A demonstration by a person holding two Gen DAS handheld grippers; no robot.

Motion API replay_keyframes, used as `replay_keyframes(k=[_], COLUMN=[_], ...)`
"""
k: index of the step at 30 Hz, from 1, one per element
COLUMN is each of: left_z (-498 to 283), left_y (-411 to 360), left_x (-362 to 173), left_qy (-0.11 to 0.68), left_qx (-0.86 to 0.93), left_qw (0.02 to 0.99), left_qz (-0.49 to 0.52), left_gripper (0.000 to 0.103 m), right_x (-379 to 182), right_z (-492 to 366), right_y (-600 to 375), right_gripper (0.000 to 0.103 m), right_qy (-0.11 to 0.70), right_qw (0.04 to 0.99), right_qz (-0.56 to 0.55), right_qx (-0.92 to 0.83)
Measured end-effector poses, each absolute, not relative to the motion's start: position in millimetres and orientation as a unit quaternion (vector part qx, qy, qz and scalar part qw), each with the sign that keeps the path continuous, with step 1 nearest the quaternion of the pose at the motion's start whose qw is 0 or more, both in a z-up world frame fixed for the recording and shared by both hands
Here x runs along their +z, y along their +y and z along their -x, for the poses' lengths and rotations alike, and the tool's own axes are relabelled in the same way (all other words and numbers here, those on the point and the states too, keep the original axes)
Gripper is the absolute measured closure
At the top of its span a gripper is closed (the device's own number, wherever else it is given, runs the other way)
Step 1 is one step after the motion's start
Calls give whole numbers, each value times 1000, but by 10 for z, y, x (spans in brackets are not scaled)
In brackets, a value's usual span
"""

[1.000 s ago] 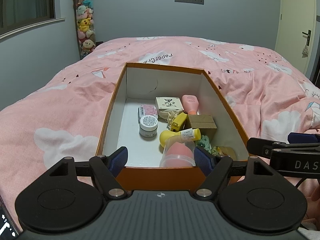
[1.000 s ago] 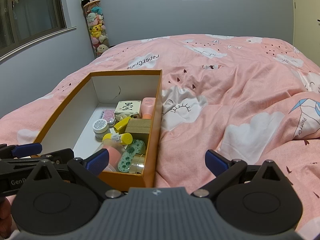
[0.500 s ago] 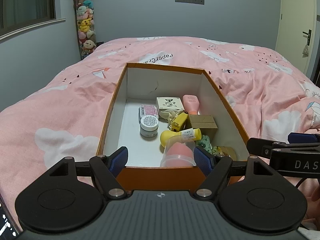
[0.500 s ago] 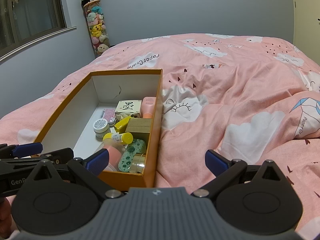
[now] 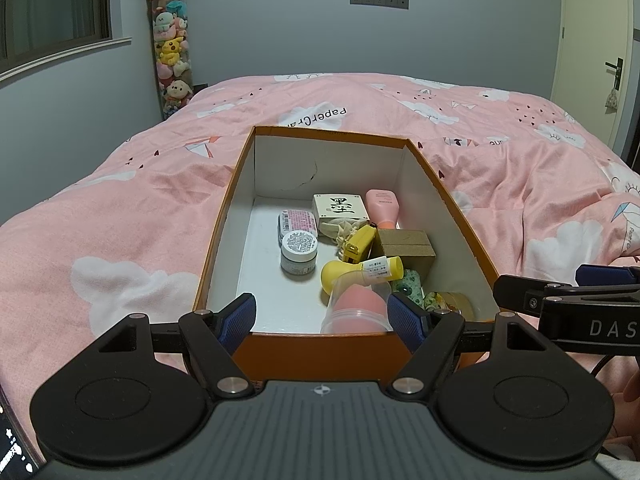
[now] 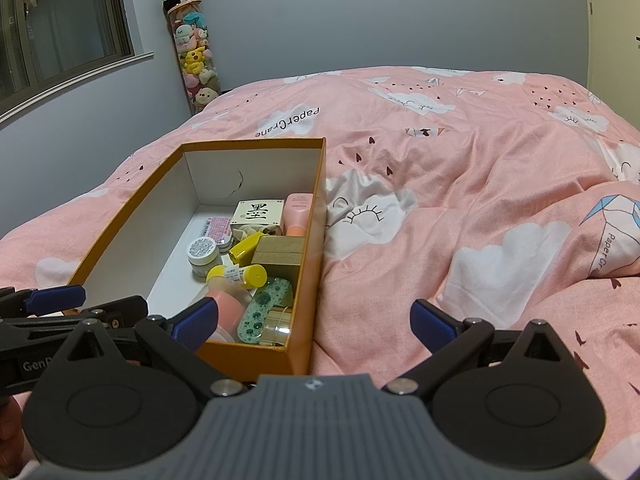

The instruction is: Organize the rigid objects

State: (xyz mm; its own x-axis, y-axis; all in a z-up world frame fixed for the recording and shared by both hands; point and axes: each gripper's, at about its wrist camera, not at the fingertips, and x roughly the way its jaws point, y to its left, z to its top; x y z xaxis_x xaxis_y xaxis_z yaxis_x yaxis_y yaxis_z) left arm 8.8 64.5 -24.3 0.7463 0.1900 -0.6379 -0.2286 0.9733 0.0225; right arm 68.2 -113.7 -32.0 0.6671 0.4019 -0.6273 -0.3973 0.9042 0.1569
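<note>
An orange cardboard box (image 5: 224, 220) (image 6: 312, 264) with a white inside rests on the pink bed. Inside lie several small items: a white jar (image 5: 299, 252), a yellow bottle (image 5: 360, 271), a pink tube (image 5: 383, 208), a brown carton (image 5: 406, 246), a cream calligraphy box (image 5: 340, 207) and a clear cup holding a pink sponge (image 5: 358, 308). My left gripper (image 5: 326, 318) hovers open at the box's near end, nothing between its fingers. My right gripper (image 6: 314, 318) stands open over the box's near right corner and the quilt, also holding nothing.
The pink cloud-print quilt (image 6: 460, 208) covers the whole bed around the box. A tall clear tube of plush toys (image 5: 172, 56) stands in the far left corner by a window. A door (image 5: 600, 52) is at the far right. The right gripper's finger (image 5: 560, 296) shows beside the box.
</note>
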Motion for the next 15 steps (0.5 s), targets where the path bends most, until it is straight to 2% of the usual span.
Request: replay_keyframes(k=[15], left_z=[-84], left_y=[664], left_x=[-250], left_qy=[336], left_qx=[110], left_qw=[935], left_qz=[26], left_gripper=[15], right_x=[-344], right_z=[-651], right_y=[-1091], right_gripper=[3], right_qy=[347], right_qw=[912], right_qz=[-5], right_qx=[220])
